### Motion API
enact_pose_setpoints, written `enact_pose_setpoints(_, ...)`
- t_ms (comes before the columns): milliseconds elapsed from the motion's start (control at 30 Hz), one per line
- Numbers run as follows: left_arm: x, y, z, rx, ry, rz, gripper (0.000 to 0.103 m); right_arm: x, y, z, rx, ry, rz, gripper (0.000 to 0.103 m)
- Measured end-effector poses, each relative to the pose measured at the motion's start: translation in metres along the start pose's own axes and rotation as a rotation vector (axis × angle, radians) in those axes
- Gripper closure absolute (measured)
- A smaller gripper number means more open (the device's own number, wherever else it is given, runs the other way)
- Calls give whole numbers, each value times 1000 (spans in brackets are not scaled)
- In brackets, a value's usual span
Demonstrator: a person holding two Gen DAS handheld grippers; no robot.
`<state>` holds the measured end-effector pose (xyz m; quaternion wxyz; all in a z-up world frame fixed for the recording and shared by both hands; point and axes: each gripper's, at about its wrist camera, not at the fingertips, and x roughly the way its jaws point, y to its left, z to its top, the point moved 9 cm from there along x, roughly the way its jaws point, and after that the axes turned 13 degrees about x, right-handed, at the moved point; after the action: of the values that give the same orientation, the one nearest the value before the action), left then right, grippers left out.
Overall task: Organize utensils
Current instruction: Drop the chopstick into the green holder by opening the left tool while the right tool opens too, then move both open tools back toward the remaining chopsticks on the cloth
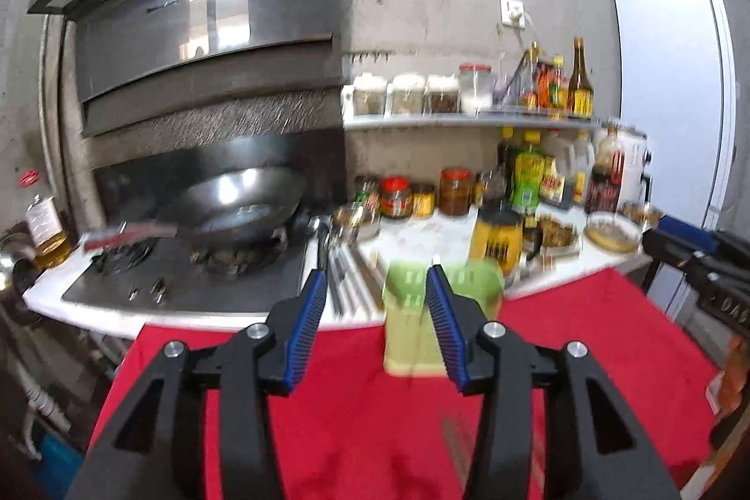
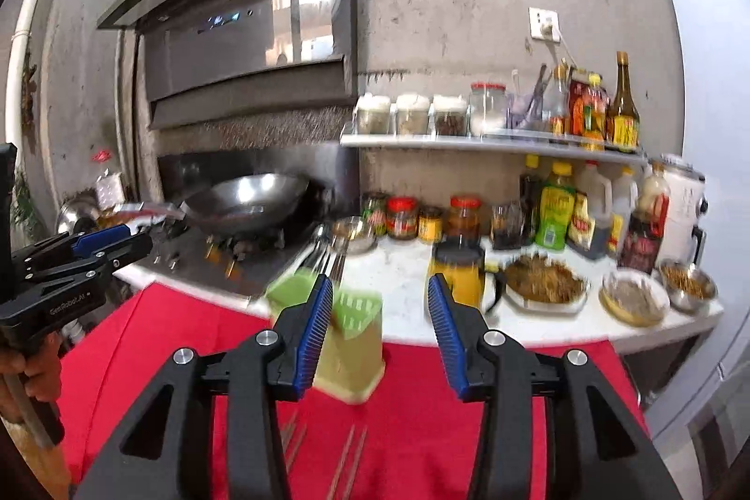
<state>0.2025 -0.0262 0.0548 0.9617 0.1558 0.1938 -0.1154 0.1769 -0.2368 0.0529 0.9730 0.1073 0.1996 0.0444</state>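
Left gripper [image 1: 375, 294] and right gripper [image 2: 380, 303] released, empty; blurred approach risks toppling green holder [image 2: 349, 340]; chopsticks [image 2: 347, 465] just before it.

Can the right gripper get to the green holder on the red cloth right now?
Probably yes: the right hand-held gripper is open and empty, and the green holder stands just ahead on the red cloth with nothing between.

Red cloth [image 2: 422, 406], green holder [image 2: 351, 359], chopsticks [image 2: 349, 462]

My utensil holder [image 2: 354, 352] stands on the cloth [image 2: 187, 340]; chopsticks [image 2: 349, 460] lie before it, wok [image 2: 246, 202] behind-left.
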Motion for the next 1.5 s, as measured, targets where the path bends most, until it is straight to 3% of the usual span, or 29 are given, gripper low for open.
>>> enact_pose_setpoints(367,-30,-34,-154,-40,200,-48,59,-42,-14,-140,-20,156,-56,59)
enact_pose_setpoints(633,-37,-44,-223,-78,307,-57,59,-44,-28,-205,18,256,-94,59)
enact_pose_setpoints(767,-35,-55,-236,-83,343,-100,59,-36,-26,-226,25,305,-95,59)
enact_pose_setpoints(1000,-30,-57,-232,-79,340,-107,59,-21,-16,-239,19,356,-71,60)
enact_pose_setpoints(1033,-29,-57,-233,-83,343,-107,59,-19,-14,-242,19,369,-62,62)
enact_pose_setpoints(1100,-27,-56,-234,-86,348,-106,59,-16,-11,-247,14,384,-54,82)
enact_pose_setpoints(1167,-26,-56,-236,-91,357,-102,59,-13,-7,-250,5,398,-41,88)
enact_pose_setpoints(1500,-25,-62,-236,-91,361,-134,59,3,-4,-258,-10,452,-49,89)
